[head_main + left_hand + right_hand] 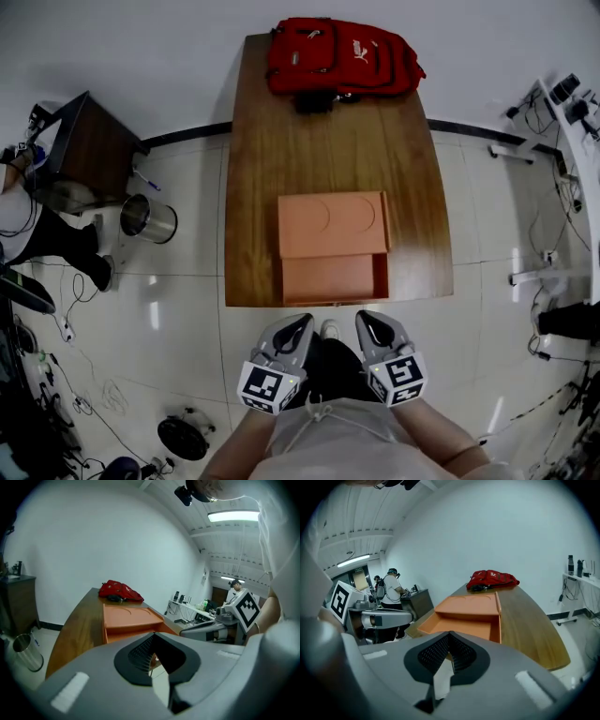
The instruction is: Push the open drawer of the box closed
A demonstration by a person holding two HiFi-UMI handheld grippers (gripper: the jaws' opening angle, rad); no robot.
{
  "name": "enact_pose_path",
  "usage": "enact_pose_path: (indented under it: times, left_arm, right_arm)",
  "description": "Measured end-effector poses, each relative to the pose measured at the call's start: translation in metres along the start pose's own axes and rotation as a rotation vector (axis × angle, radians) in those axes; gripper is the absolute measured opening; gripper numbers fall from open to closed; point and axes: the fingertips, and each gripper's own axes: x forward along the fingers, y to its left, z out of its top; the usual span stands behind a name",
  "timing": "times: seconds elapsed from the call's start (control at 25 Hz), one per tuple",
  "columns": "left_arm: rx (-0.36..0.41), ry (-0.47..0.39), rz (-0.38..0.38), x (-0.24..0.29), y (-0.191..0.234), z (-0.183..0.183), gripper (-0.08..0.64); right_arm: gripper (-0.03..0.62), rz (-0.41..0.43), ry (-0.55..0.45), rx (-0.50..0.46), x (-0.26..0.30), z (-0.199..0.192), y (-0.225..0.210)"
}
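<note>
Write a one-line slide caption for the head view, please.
Both shut, the left claw and right claw hover before the wooden table, facing the orange box and its open drawer; red backpack behind.

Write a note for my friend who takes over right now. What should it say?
Tools: left tool shut and empty, held short of the table; right tool the same, beside it.
Things: the orange box sits on the table; its drawer sticks out toward you, open.
Done: nothing yet; neither tool touches the drawer.
Left: push the drawer front in until it closes.
</note>
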Motion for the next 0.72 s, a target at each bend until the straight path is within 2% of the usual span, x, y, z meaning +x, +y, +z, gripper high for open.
enact_pose_path:
  times: [0.28,0.4,0.48,0.72]
  left_arm:
    - [-0.076,0.092,0.009,0.032,0.009,-0.061,0.006]
    - [-0.081,0.12,0.009,0.041,0.011,-0.077,0.006]
    - [-0.079,0.132,0.01,0.045,0.013,-0.083,0.006]
    - [-0.144,0.137,0.021,0.053,0.022,-0.076,0.006]
  right_arm:
    - [0.008,-0.01,0.082,0.033,0.027,-0.049,-0.012]
    - [0.008,-0.025,0.097,0.049,0.035,-0.058,-0.018]
    - [0.008,-0.03,0.097,0.058,0.038,-0.06,-0.022]
    - [0.008,-0.024,0.102,0.065,0.047,-0.053,-0.029]
